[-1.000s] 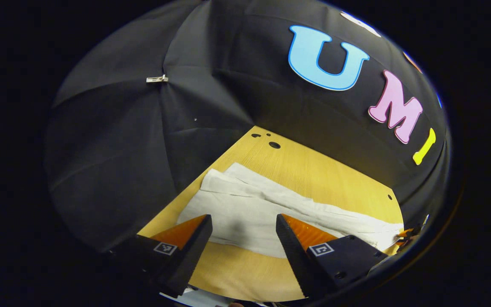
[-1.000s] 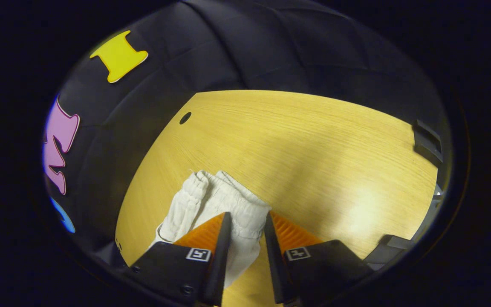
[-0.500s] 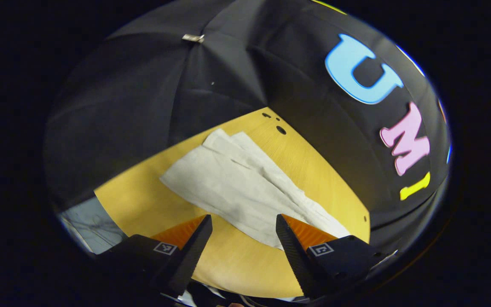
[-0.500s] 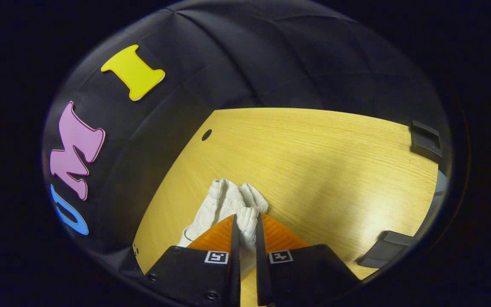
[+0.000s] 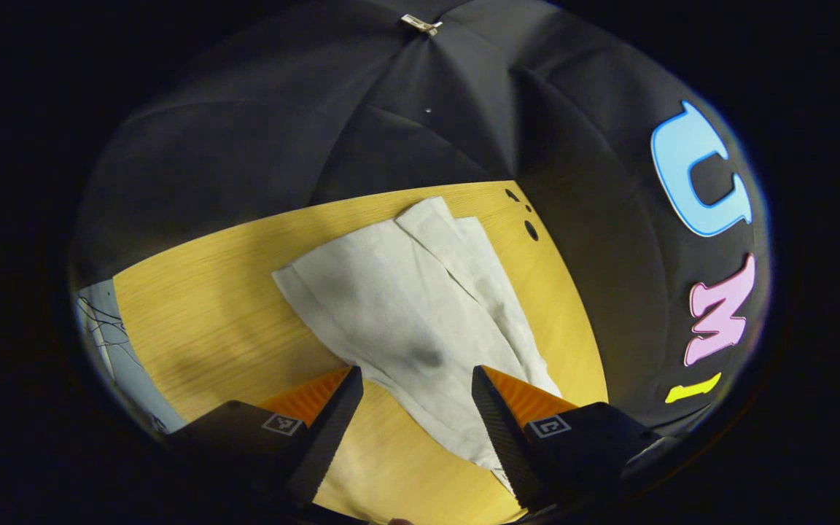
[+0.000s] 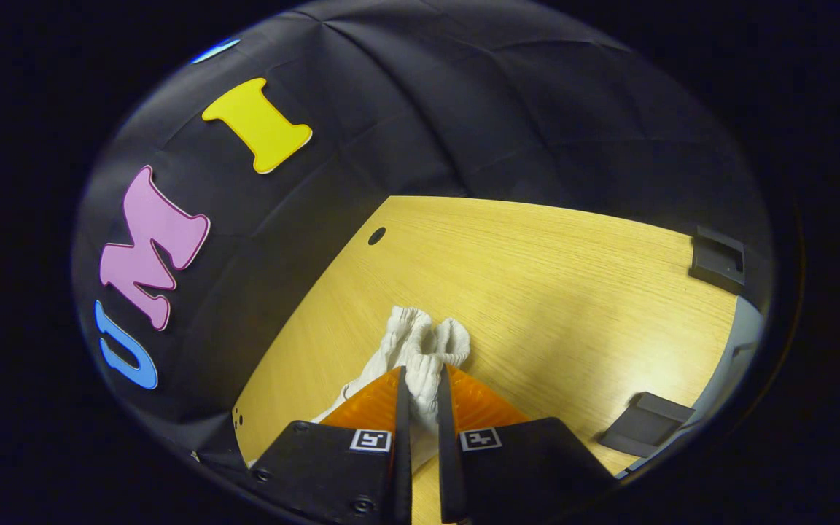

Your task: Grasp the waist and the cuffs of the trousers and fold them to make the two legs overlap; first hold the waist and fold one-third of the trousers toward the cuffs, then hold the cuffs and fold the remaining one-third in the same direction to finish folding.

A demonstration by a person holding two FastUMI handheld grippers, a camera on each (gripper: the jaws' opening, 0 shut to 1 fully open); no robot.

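**Waist Grasp Before Leg Overlap**

The right gripper (image 6: pixel 420 379) is clamped on the bunched waist (image 6: pixel 424 343). The left gripper (image 5: pixel 417 383) is held apart above the trousers (image 5: pixel 405 306), spread toward 12 o'clock on the counter (image 5: pixel 201 292). The cuffs should be gripped squarely before lifting.

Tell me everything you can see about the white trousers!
The trousers are off-white, look like soft, slightly creased cloth, and lie mostly flat on the yellow wooden table. In the left gripper view the two legs partly overlap, the cuffs pointing toward the far table edge. In the right gripper view the gathered, ribbed waist is bunched up and pinched between the right hand-held gripper's two fingers. The left hand-held gripper is open above the cloth.
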